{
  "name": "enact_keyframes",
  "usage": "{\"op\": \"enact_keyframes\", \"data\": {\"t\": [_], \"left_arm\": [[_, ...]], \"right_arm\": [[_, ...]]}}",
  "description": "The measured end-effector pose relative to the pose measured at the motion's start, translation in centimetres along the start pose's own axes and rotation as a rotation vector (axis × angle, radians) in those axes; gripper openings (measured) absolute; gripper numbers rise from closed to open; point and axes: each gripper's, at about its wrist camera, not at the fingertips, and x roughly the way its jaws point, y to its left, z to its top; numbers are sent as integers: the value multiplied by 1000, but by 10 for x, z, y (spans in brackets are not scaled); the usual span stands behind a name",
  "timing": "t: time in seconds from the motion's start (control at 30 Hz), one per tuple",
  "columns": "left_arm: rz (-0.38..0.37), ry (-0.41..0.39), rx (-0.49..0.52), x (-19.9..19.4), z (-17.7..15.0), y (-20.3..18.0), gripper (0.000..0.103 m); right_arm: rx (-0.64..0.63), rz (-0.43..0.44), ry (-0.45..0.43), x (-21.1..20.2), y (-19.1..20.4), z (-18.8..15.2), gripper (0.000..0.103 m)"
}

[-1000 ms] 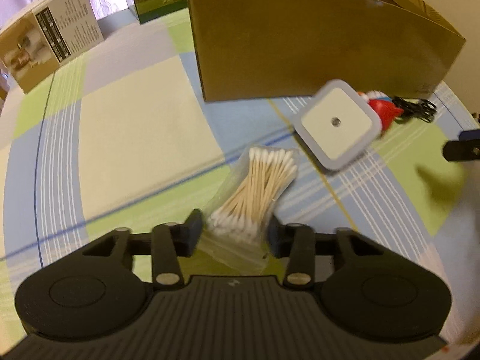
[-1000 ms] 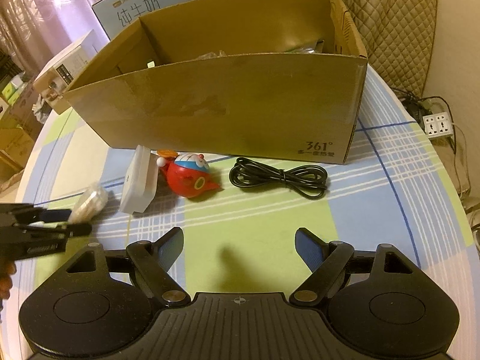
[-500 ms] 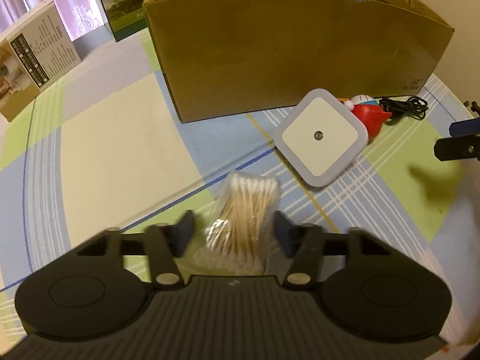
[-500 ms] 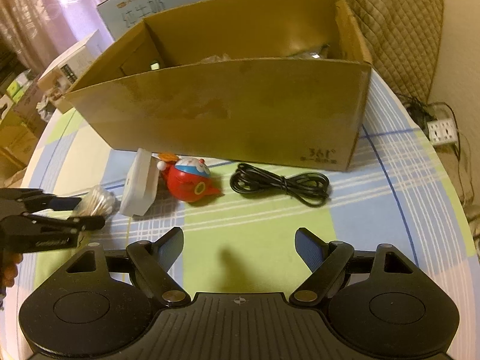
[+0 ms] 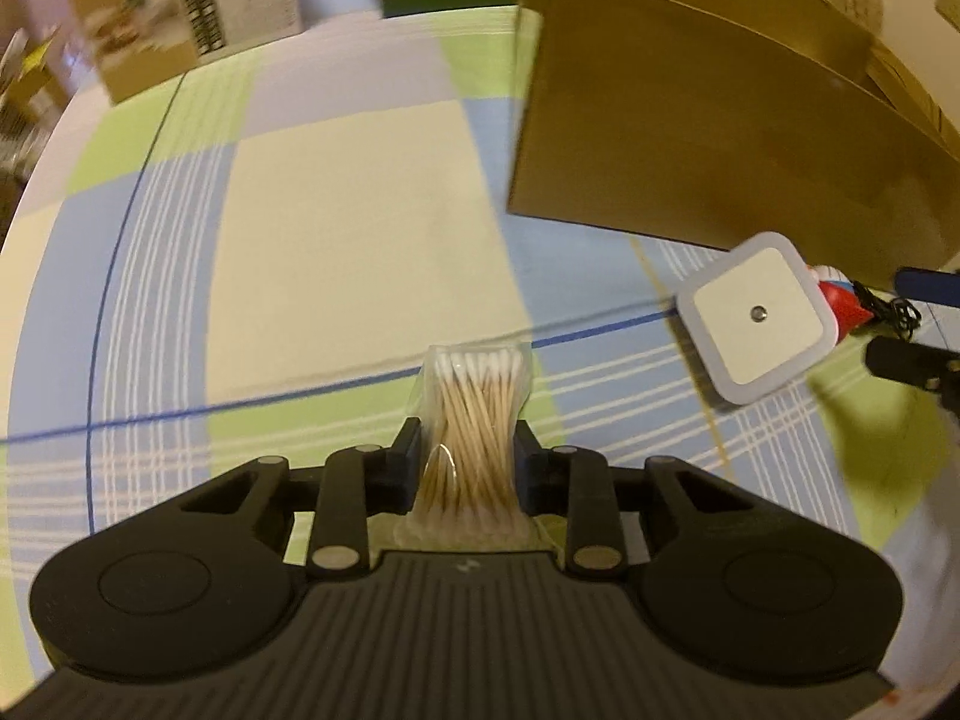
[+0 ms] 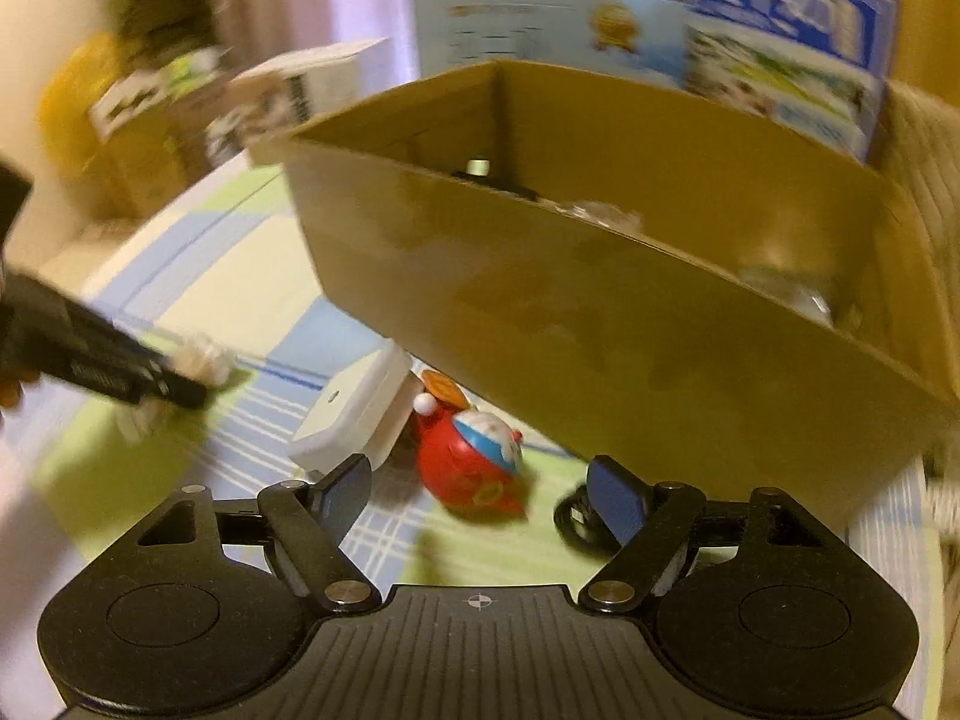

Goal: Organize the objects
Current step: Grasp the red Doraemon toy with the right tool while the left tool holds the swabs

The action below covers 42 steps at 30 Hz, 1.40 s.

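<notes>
left gripper (image 5: 467,450): jaws clamped on cotton swab pack (image 5: 471,420), long axis straight ahead | right gripper (image 6: 477,489): jaws closing, empty, red toy (image 6: 471,459) just ahead between them

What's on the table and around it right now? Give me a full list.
Swabs: one clear bag, tan sticks with white tips, between the left pads.
Night light: one, white, square, on the cloth in front of the carton.
Toy: one, red, blue and white, beside the night light.
Cable: one, black, coiled, right of the toy, partly hidden.
Carton: one, brown, open-topped, mid-table; contents unclear.
Printed boxes: several, blue and white, behind the carton.
Tablecloth: one, checked green, blue and cream.
Left gripper: black, shut on the swabs.
Right gripper: black with blue pads, closing slightly, nothing between them, hovering near the toy.
</notes>
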Motion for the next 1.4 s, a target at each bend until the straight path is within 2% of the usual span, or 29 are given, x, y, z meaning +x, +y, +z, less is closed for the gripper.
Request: {"op": "enact_keyframes", "data": {"t": [0.2,0.27,0.37,0.43,0.67,1.1,1.2,1.4], "left_arm": [[8,2,-20,-4,-6,4,27],[11,3,-20,-4,-6,3,27],[13,4,-20,-3,-5,2,27],[14,5,-21,-4,-5,1,27],[17,11,-11,-5,-10,-1,27],[-21,44,41,-20,-39,-29,27],[0,37,67,-20,-43,-38,28],[26,34,74,-19,-41,-45,30]], "right_arm": [[-180,4,36,34,13,3,62],[-218,-9,47,44,15,4,55],[-238,-21,48,51,18,3,45],[-240,-32,46,53,20,4,45],[-172,-36,66,35,22,-8,45],[132,6,161,-24,18,-51,45],[155,4,149,-27,18,-51,45],[125,-9,162,-18,27,-51,44]]}}
